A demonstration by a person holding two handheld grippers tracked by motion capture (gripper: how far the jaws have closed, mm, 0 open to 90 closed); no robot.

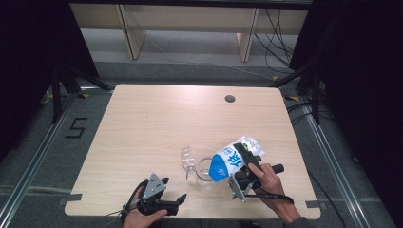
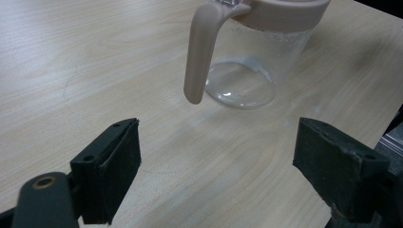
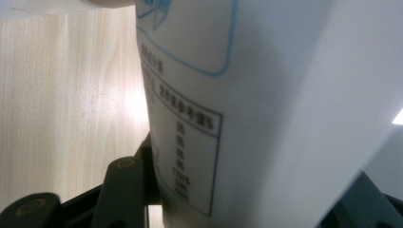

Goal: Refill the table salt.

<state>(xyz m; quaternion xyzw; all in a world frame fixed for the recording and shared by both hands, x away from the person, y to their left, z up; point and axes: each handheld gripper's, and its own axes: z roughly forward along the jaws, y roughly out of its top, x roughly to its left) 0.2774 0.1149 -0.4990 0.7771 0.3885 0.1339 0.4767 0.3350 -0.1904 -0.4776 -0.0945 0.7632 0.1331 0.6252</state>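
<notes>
High view: milk carton (image 1: 236, 159) tipped over clear jug (image 1: 205, 172)
Right gripper (image 1: 243, 167) clamps carton; jug looks empty, pouring unfinished; left gripper (image 2: 216, 173) released

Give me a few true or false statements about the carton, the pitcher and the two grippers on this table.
1. The right gripper holds the milk carton tilted over the clear pitcher. True.
2. The left gripper grips the pitcher's handle. False: its fingers stand open, short of the handle.
3. The pitcher stands upright on the table. True.
4. The carton lies flat on the table. False: it is held up, top end downward over the pitcher.
</notes>
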